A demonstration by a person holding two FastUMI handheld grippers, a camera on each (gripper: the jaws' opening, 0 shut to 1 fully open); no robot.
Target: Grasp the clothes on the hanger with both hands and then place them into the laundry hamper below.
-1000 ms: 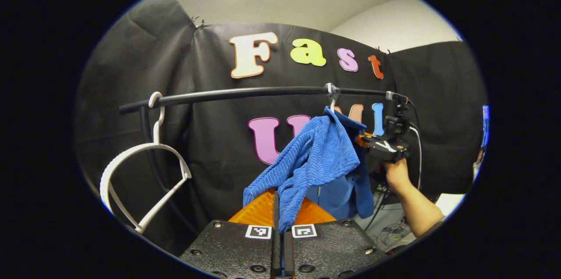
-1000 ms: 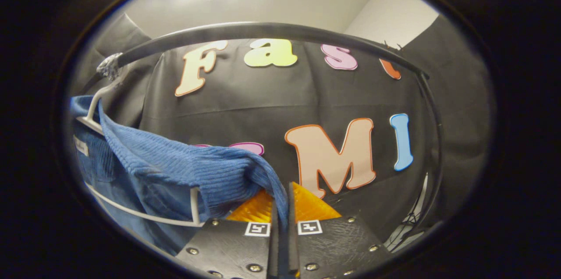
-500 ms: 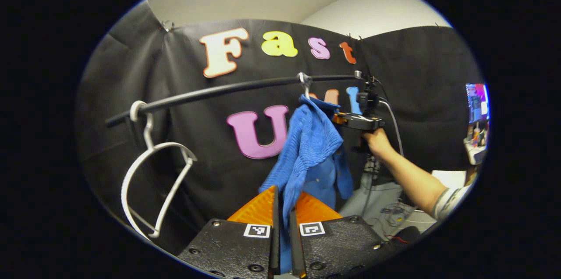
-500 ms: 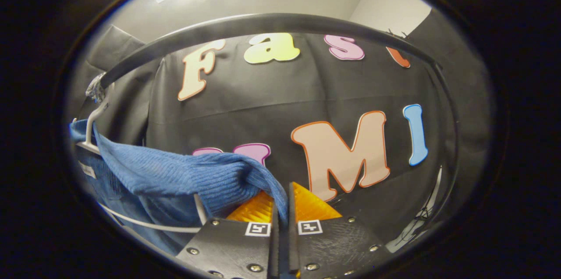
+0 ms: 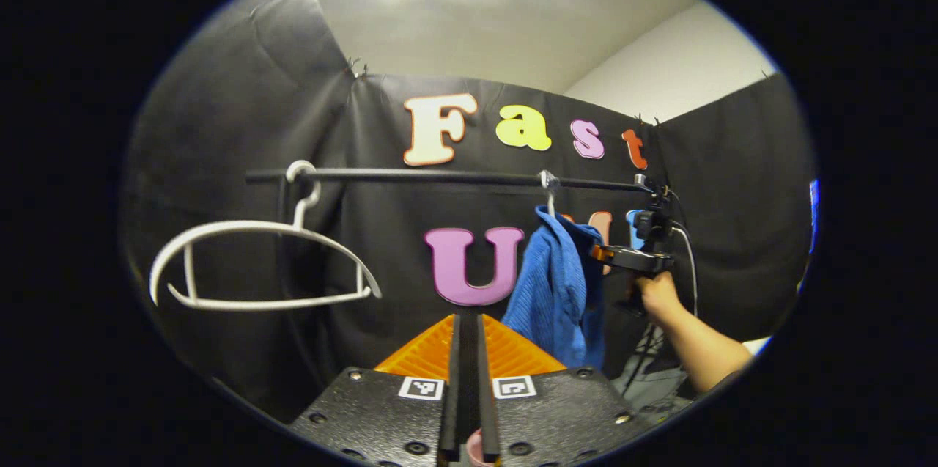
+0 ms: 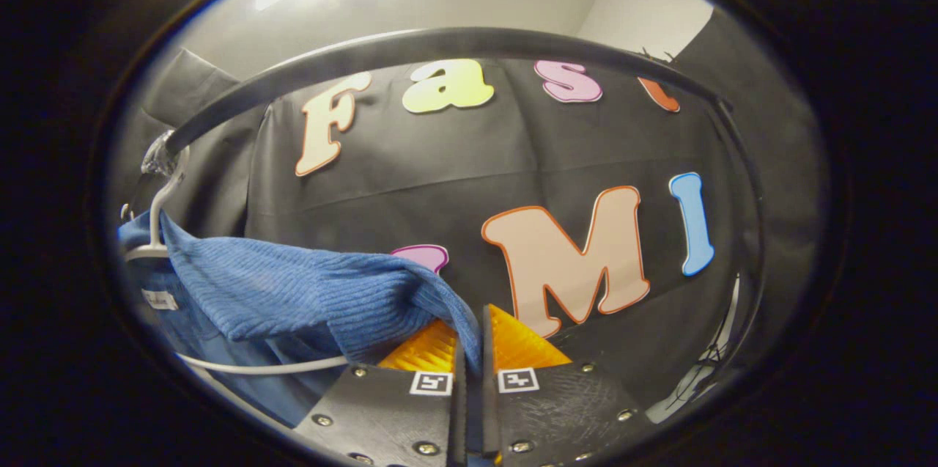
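A blue ribbed garment [image 5: 555, 291] hangs from a white hanger on the black rail [image 5: 440, 176], right of centre in the left gripper view. My left gripper [image 5: 466, 339] is shut, low and left of the cloth, with nothing between its fingers. Farther off, a hand [image 5: 657, 293] holds my right gripper [image 5: 602, 254] at the garment's right shoulder. In the right gripper view the garment [image 6: 293, 291] drapes over its hanger [image 6: 256, 366], and my right gripper [image 6: 470, 350] is shut on a fold of it.
An empty white hanger [image 5: 256, 262] hangs tilted at the rail's left end. The rail [image 6: 440, 49] arches close above my right gripper. Cables [image 5: 645, 357] trail down behind the person's forearm at the right.
The blue cloth has come out of my left gripper, which has drawn back and left from it. The empty hanger has swung. My right gripper keeps its hold.
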